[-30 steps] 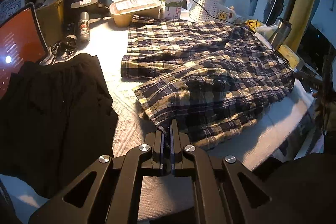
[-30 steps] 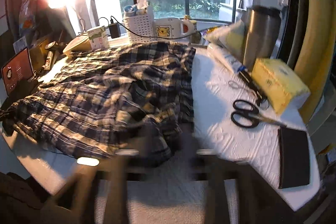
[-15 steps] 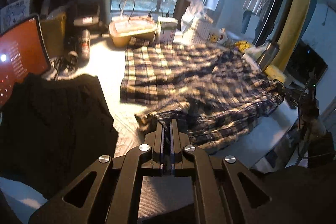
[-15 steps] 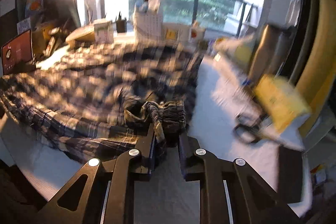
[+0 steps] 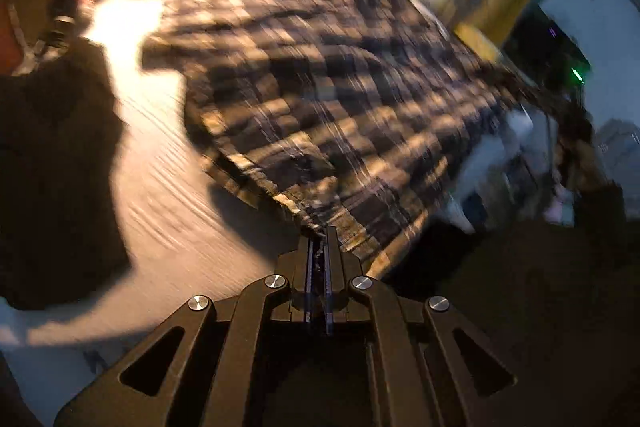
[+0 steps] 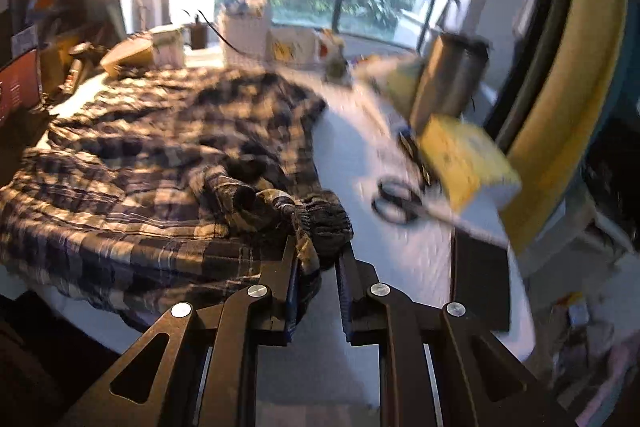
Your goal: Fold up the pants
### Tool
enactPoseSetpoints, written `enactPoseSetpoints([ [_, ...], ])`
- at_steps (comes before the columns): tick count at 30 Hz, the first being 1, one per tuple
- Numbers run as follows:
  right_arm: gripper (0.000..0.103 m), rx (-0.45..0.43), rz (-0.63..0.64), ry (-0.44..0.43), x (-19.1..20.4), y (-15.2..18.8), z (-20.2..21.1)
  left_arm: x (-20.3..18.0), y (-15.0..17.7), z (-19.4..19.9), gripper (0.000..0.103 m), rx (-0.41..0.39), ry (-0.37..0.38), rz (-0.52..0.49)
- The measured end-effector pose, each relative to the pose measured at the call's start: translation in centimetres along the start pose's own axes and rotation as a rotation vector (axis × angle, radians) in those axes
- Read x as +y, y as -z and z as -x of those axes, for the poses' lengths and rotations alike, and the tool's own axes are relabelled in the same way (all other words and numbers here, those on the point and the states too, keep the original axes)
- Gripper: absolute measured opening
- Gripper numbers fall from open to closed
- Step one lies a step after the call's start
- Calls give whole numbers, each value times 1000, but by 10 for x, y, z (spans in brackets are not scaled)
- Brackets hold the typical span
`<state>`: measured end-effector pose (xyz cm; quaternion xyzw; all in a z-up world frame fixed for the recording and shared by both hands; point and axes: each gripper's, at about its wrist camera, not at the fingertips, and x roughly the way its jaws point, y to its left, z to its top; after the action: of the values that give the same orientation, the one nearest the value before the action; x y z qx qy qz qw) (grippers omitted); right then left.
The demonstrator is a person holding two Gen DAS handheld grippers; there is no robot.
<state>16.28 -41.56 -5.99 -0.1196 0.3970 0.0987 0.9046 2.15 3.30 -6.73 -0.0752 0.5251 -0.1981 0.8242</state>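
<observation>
White table carries the plaid pants; left gripper pinches a hem, right gripper clamps the bunched waistband. Lift both evenly, keeping fabric taut.

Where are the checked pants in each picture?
Left wrist view: the checked pants fill the middle, and one edge is pinched in the left gripper.
Right wrist view: the pants cover the left half, with a bunched end in the right gripper.
Shared landmark: the yellow pack.
</observation>
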Motion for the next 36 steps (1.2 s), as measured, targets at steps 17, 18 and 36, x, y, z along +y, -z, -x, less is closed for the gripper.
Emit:
enactPoseSetpoints([
  [17,19,31,-43,-62,0,12,-23,76,-43,35,52,-151,-165,155],
  [18,24,22,-50,-59,-1,11,-21,78,-48,29,62,-155,-155,166],
  [36,57,-41,-30,-162,0,-50,-54,73,-89,9,1,-317,-271,177],
])
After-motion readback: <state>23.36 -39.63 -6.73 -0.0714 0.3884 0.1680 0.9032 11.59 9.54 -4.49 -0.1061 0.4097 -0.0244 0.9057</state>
